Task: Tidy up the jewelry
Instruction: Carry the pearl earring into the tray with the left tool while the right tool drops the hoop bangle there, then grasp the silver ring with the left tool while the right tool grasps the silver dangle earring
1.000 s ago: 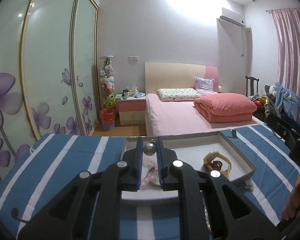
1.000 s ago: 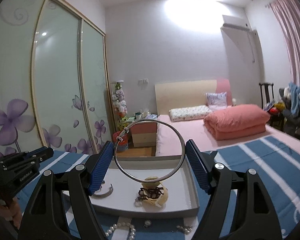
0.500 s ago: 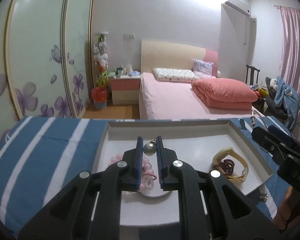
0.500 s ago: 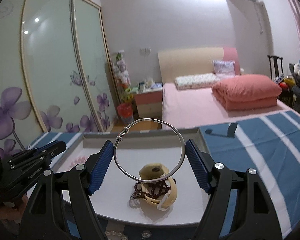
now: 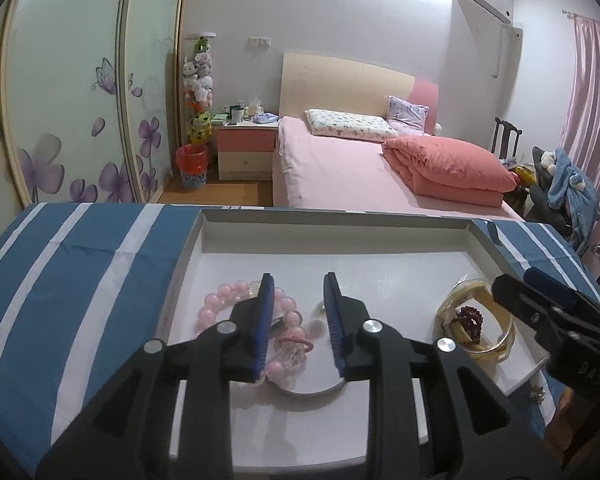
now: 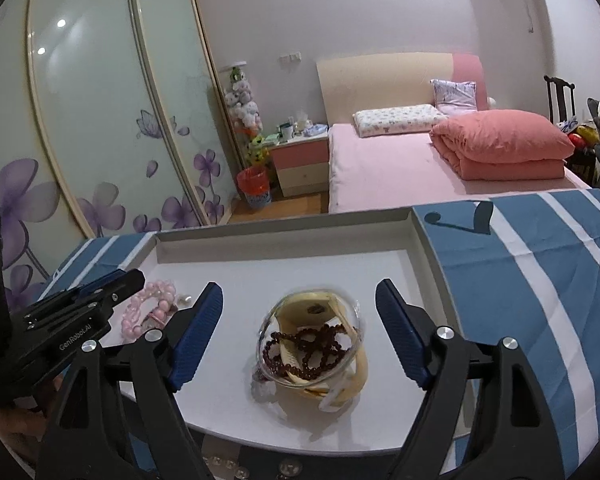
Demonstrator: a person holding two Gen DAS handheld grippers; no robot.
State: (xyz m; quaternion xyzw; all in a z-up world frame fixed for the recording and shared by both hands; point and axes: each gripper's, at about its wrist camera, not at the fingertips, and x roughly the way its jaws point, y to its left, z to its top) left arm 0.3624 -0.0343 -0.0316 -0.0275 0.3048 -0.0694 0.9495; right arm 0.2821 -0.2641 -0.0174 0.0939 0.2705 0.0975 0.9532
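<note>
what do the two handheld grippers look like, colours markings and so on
Both are matte black plastic frames with angular cut-outs and round silver screw heads. The left gripper and the right gripper each carry two fingers faced with ribbed blue pads. White "GenRobot.AI" lettering shows on the left gripper's side in the right wrist view. No cables or sleeves are visible.

White lettering reading "GenRobot.AI" is showing on the black body of the left gripper (image 6: 112, 286) at about nine o'clock in the right wrist view, while embossed characters on the right gripper (image 5: 540, 296), at four o'clock, are staying too faint to read.
</note>
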